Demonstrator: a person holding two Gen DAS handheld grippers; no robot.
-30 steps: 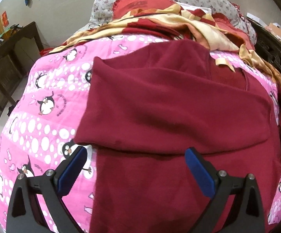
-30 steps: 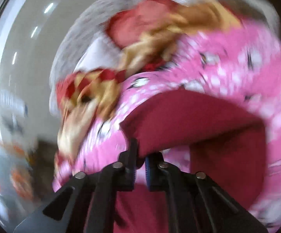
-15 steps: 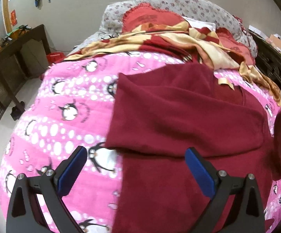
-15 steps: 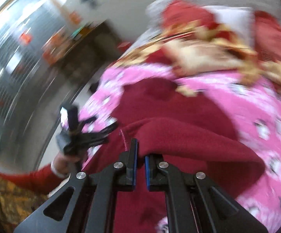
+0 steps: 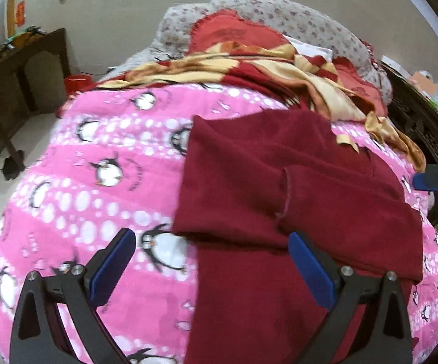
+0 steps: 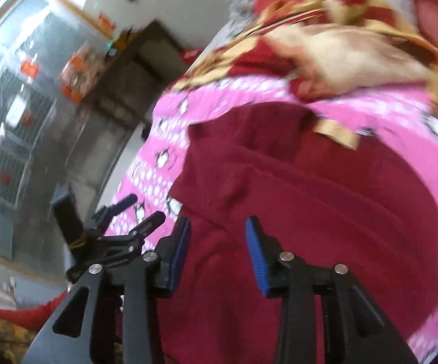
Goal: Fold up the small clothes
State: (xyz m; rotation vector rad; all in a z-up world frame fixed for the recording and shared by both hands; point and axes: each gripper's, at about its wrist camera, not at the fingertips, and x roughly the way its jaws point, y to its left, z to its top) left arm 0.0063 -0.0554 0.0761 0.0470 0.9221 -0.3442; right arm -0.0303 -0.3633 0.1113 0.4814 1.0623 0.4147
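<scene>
Maroon garment [image 5: 279, 188] lay on the pink penguin blanket [image 5: 97, 182], both sleeves folded across the body. Left gripper [image 5: 212, 261] and right gripper [image 6: 219, 251] hovered above it, jaws apart, holding nothing.

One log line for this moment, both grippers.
left gripper: open, empty | right gripper: open, empty | maroon garment: sleeves folded in, flat on pink blanket

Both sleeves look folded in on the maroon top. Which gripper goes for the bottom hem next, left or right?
Probably left. The left gripper is open, jaws straddling the near left edge of the maroon top. The right gripper, also open, hovers further in over the folded sleeve.
</scene>
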